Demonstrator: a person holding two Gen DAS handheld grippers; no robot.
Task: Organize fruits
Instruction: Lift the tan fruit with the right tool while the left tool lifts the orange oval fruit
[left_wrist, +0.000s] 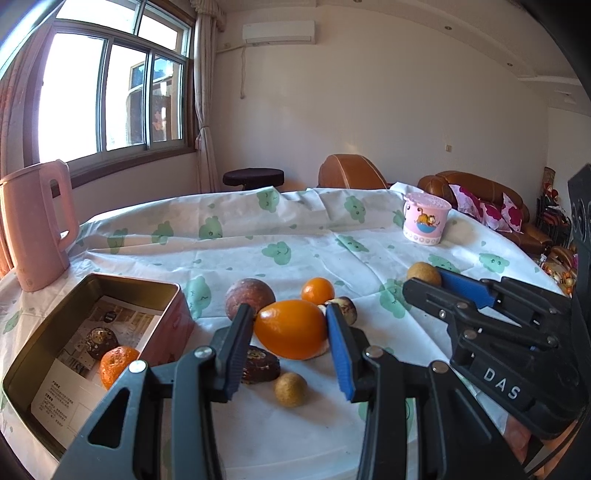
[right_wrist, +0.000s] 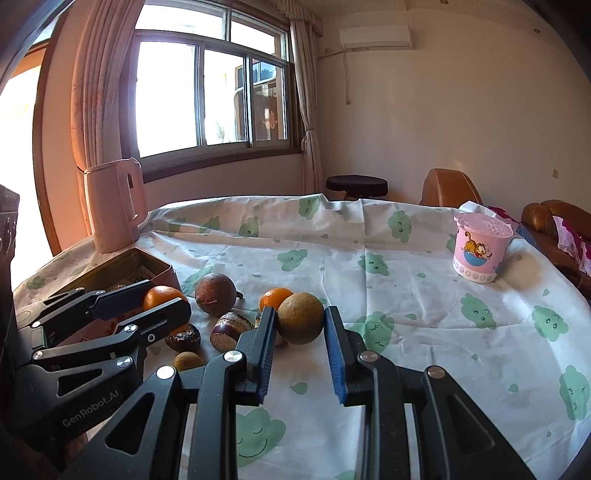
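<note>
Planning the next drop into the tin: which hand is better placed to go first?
Left, probably. Its tongs already clamp the orange, right beside the open tin. The right tongs hold a brown fruit farther from it, beyond the left.

Two wrist fisheyes, low and close over the desk (left_wrist: 295, 243), angled slightly down.

Left view from the left side, along its fingers (left_wrist: 236, 347) toward the far wall; right view alongside, facing the same way. Shared: fruit cluster, open tin (left_wrist: 110, 295), pink kettle (right_wrist: 114, 203), pink cup (right_wrist: 480, 251), window (right_wrist: 210, 92).
</note>
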